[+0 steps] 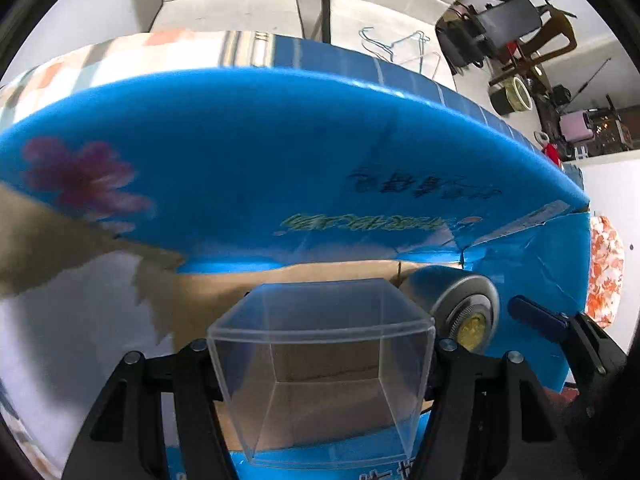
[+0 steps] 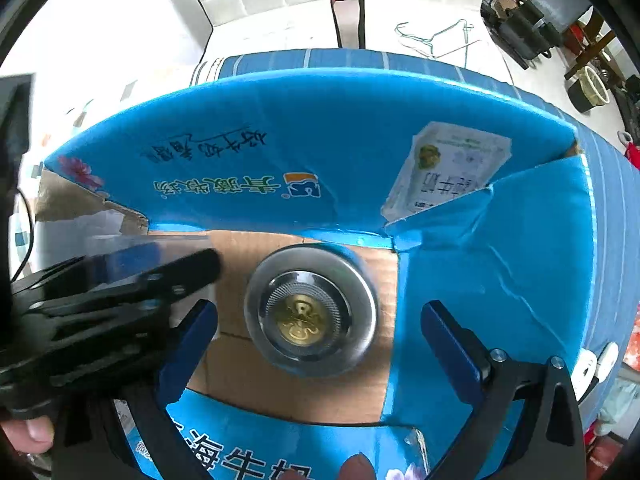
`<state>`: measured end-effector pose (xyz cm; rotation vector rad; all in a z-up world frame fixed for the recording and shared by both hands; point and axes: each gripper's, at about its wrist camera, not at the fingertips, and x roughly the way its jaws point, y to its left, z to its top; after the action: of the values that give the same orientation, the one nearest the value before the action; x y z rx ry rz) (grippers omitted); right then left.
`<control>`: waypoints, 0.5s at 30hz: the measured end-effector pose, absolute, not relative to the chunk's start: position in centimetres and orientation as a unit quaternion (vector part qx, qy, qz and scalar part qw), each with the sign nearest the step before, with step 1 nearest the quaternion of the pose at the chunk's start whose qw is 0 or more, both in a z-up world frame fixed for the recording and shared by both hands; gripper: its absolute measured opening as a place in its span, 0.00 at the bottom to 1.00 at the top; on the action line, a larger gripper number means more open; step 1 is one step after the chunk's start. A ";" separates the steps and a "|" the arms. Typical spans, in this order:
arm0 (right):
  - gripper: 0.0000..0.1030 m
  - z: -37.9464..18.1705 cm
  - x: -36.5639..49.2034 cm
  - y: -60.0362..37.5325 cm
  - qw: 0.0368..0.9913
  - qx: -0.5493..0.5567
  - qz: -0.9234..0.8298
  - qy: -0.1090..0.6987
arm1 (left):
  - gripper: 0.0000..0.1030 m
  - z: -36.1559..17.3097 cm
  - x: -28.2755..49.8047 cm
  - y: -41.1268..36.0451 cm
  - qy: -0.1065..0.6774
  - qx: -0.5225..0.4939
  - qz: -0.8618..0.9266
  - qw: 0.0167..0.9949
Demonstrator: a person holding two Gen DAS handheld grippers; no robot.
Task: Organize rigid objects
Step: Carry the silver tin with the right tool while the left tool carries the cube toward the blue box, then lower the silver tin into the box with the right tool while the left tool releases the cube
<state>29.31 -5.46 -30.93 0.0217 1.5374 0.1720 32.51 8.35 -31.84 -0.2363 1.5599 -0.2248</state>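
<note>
Pointing down into an open blue cardboard box (image 2: pixel 304 128), both tools work over its brown floor. The left tool (image 1: pixel 320 354) holds a clear plastic cube container (image 1: pixel 320 364) between its 2 black fingers (image 1: pixel 192 364), the pads pressed against the container's side walls, with the container low inside the box near the back flap. In the right wrist view the same tool (image 2: pixel 120 280) appears at the left edge, motion-blurred, with the container's clear wall just showing above it.

The right tool (image 2: pixel 320 336) stands wide apart, its 2 blue-padded fingers (image 2: pixel 452 344) flanking a round metal tin (image 2: pixel 310 316) without touching it. That tin (silver rim, ribbed ring, gold emblem at the centre) lies on the box's cardboard floor, close to the right inner wall. From the left wrist view the tin (image 1: pixel 466 312) sits just to the right of the clear container, and one blue finger of the right tool (image 1: pixel 536 314) shows beyond it.

A white printed packet (image 2: pixel 444 168) is pictured on the box's back flap. A thumb (image 2: pixel 28 432) shows at the lower left of the right wrist view.
</note>
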 end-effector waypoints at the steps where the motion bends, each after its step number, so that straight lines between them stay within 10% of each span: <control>1: 1.00 -30.9 29.7 -5.4 0.716 0.005 0.072 0.695 | 0.60 -32.2 32.8 8.0 0.701 -0.099 -0.101 0.699; 10: 1.00 -32.1 30.1 -4.9 0.706 -0.009 0.055 0.706 | 0.62 -32.5 33.7 6.9 0.715 -0.086 -0.111 0.685; 15: 1.00 -32.2 29.9 -4.7 0.704 -0.004 0.055 0.708 | 1.00 -31.0 33.8 6.8 0.710 -0.067 -0.100 0.694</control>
<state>29.89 -4.66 -32.15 -0.0098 1.5749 0.1226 33.81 6.82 -30.97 -0.1490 1.5855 -0.2241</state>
